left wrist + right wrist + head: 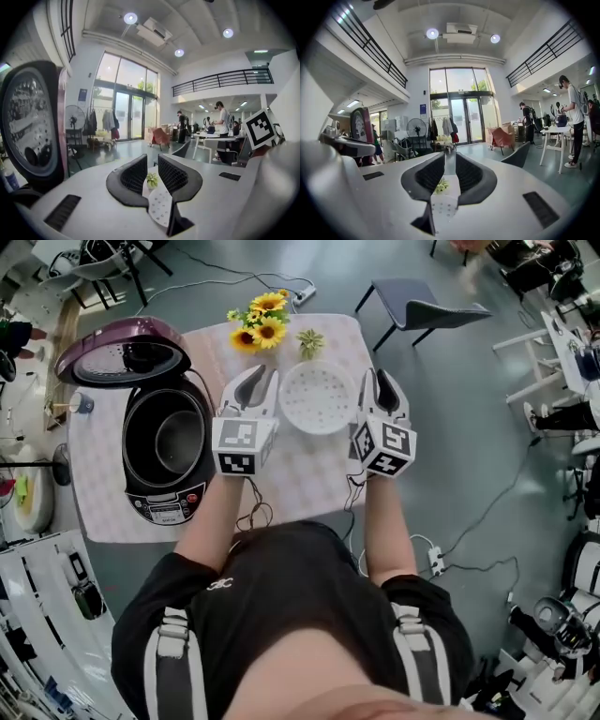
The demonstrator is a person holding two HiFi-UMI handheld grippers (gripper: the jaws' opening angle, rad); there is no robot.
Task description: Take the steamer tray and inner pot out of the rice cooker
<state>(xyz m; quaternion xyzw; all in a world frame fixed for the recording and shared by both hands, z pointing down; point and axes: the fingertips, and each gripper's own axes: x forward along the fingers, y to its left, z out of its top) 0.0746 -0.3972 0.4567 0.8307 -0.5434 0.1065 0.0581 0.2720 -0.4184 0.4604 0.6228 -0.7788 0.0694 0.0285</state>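
Observation:
The white perforated steamer tray [319,397] hangs above the table, held level between my two grippers. My left gripper [262,390] is shut on its left rim, and my right gripper [375,395] is shut on its right rim. In the left gripper view the tray's rim [160,206] runs between the jaws of the left gripper [152,161]. The right gripper view shows the tray's edge [444,206] between the jaws of the right gripper [449,159]. The rice cooker [150,498] stands open at the table's left, with the inner pot [178,442] still inside.
The cooker's purple lid [122,352] stands raised at the back left. A bunch of sunflowers [260,324] and a small potted plant [309,341] sit at the far edge of the table [300,484]. A grey chair [422,307] stands beyond the table. A cable hangs off the near edge.

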